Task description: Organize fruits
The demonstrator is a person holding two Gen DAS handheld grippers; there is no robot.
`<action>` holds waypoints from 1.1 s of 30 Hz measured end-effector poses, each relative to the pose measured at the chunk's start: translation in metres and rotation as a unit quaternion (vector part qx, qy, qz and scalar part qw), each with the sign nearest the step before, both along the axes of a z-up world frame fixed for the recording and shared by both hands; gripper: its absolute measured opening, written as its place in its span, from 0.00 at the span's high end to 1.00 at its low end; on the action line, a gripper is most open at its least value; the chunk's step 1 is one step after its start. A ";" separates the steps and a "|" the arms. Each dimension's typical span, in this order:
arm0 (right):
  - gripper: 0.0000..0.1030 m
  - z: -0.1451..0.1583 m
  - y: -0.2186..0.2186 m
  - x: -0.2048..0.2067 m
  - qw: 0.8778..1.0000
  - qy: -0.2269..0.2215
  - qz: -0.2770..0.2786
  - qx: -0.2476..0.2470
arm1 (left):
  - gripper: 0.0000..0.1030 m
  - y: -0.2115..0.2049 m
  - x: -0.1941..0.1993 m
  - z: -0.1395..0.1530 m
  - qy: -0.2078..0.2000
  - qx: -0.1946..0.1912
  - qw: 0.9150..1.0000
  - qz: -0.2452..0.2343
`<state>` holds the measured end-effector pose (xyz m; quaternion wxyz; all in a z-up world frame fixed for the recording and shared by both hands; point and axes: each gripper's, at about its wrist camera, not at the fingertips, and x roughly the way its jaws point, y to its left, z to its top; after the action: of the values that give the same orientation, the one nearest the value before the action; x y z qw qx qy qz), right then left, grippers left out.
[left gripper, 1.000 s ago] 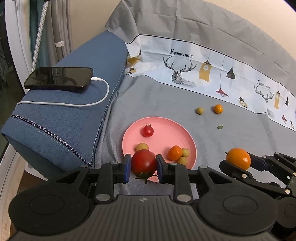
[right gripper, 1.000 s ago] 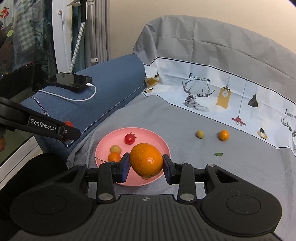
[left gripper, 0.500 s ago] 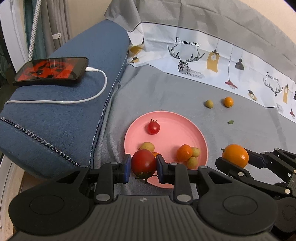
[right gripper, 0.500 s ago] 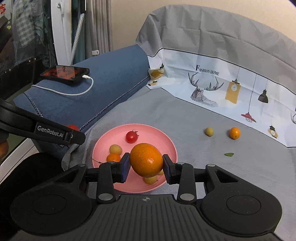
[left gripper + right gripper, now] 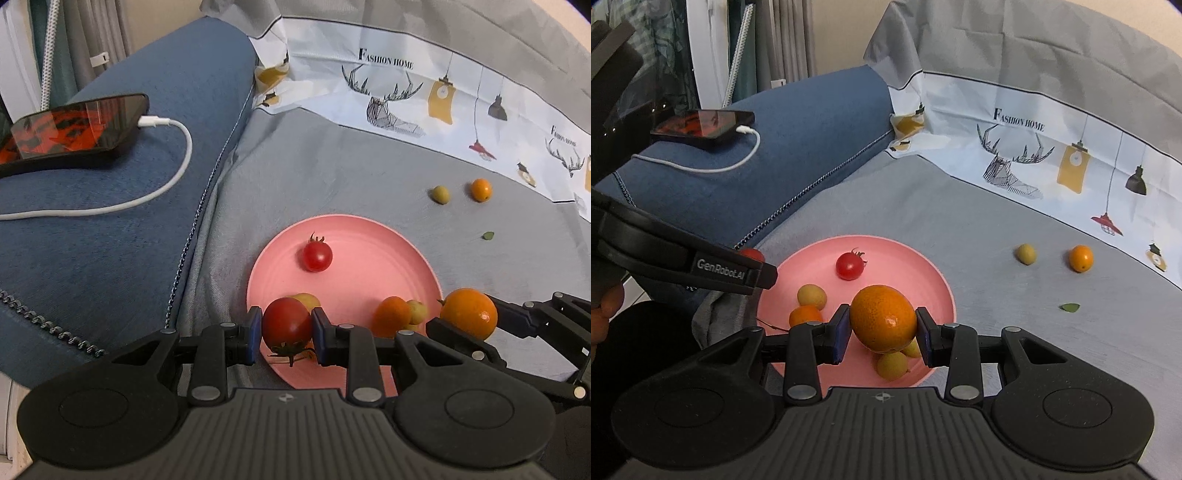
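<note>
Gripping tomato [image 5: 287,325] – left claw [image 5: 287,334]; right claw [image 5: 882,332] clamps orange [image 5: 882,318]; "GenRobot.AI" on arm, "FASHION HOME" on cloth [image 5: 1019,120].

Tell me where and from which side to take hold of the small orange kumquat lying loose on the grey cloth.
Grip the kumquat across its narrower middle, coming from above. It is a small oval lying on the grey cloth, with only the olive-green fruit beside it and clear space between them, so fingers can probably drop down on both sides.

phone [image 5: 74,129]: left end cut by frame | yellow fruit [image 5: 306,300]: half behind tomato [image 5: 287,323]
</note>
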<state>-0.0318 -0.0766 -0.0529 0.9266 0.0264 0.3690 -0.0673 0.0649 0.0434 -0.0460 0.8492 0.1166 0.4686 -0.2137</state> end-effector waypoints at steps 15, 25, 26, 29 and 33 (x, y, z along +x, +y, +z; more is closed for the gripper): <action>0.63 -0.026 -0.004 0.031 0.999 0.026 0.021 -0.012 | 0.69 -0.015 0.027 -0.033 0.015 0.031 0.999 -0.008; 0.33 -0.030 -0.006 0.043 0.999 0.030 0.032 -0.032 | 0.00 -0.015 0.028 -0.023 -0.034 0.025 0.999 -0.014; 0.29 -0.027 -0.007 0.042 0.999 0.029 0.028 -0.032 | 0.00 -0.015 0.026 -0.021 -0.035 0.028 0.999 -0.014; 0.19 -0.019 -0.007 0.033 0.999 0.031 0.018 -0.025 | 0.00 -0.010 0.016 -0.013 -0.034 0.025 0.999 -0.016; 0.13 -0.005 -0.003 0.009 0.999 0.036 0.003 -0.015 | 0.00 0.003 -0.006 -0.002 -0.028 0.023 0.999 -0.005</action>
<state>-0.0231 -0.0800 -0.0577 0.9132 0.0089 0.4011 -0.0712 0.0592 0.0461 -0.0478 0.8579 0.1441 0.4489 -0.2040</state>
